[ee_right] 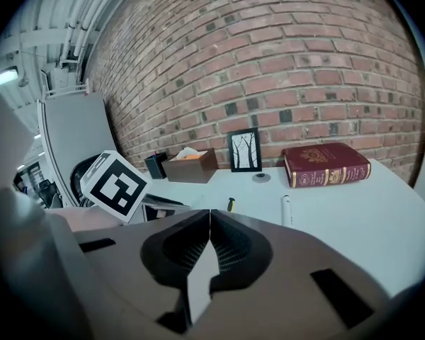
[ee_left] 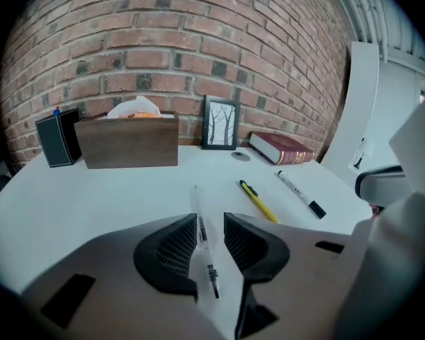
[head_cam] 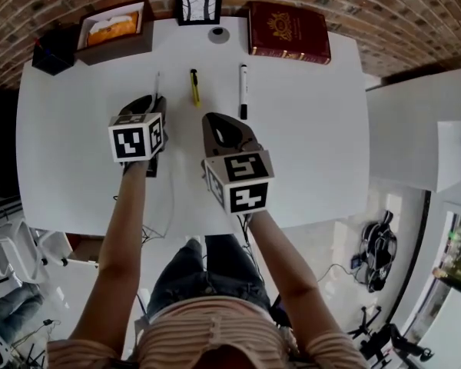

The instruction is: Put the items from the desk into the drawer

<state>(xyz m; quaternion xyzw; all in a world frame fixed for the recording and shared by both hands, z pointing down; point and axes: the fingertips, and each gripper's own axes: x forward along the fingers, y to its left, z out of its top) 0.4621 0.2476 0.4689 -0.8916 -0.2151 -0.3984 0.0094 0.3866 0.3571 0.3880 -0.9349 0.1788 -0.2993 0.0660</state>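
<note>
head view: clear pen, yellow pen and marker lie in a row toward the desk's far edge; no drawer shows.
left gripper view: left gripper jaws apart, straddling the clear pen.
right gripper view: right gripper jaws together, empty.
nothing looks stowed yet.

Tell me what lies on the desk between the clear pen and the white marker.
The yellow pen lies between the clear pen and the white marker, apart from both. The head view shows it.
</note>
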